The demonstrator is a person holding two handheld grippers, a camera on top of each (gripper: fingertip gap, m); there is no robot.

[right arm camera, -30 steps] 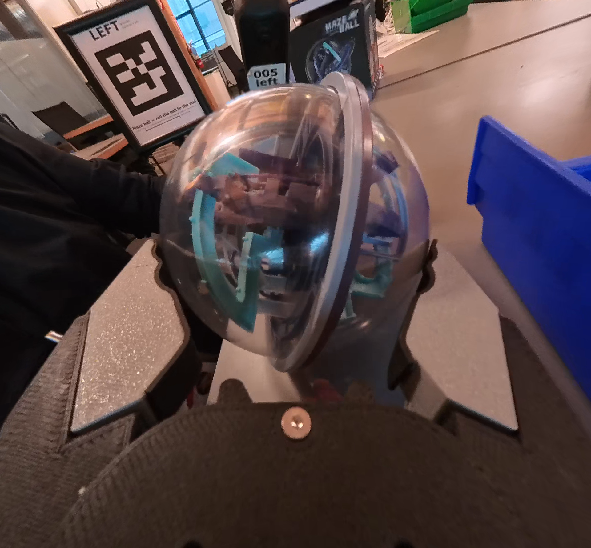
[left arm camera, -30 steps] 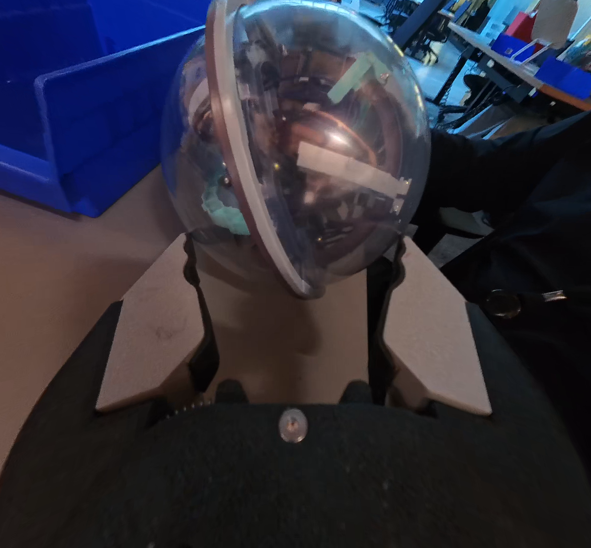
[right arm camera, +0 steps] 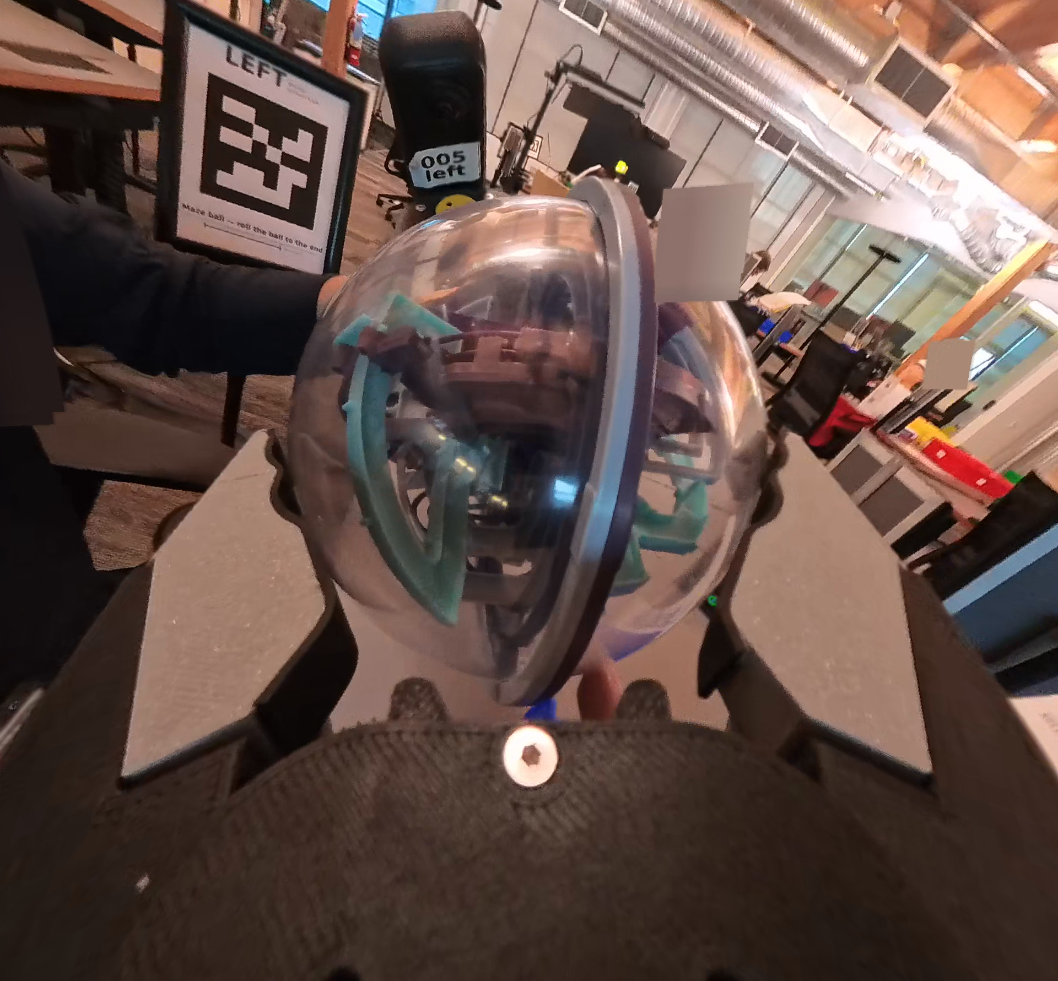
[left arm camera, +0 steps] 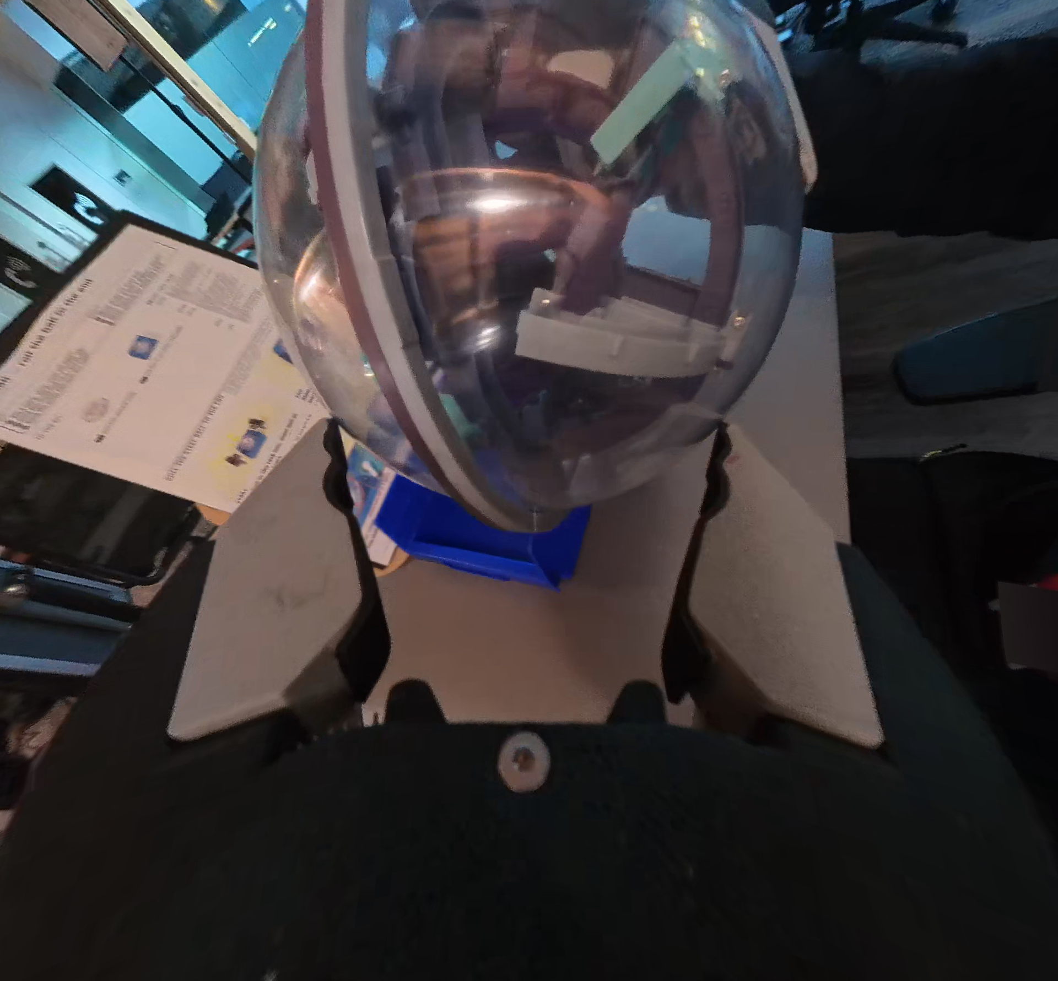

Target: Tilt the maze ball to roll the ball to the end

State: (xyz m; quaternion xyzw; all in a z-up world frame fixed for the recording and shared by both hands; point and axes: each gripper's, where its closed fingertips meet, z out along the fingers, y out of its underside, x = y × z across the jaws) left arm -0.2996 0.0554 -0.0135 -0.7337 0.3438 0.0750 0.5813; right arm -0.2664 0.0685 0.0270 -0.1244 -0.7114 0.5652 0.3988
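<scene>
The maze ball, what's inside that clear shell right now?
Inside the maze ball are teal tracks, brown walled tracks and a pale grey ramp. Glare and overlapping tracks hide the core, so I cannot pick out the small rolling ball.

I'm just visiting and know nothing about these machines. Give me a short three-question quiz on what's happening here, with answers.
1. True or false: the maze ball rests on the table.
2. How many grippers press on the maze ball? A) none B) one C) two
3. Fill in: the tracks inside the clear sphere are teal and ____.

Key
1. False: it is held up in the air between the grippers.
2. C: the left gripper and the right gripper each clamp it from opposite sides.
3. Brown.
</scene>
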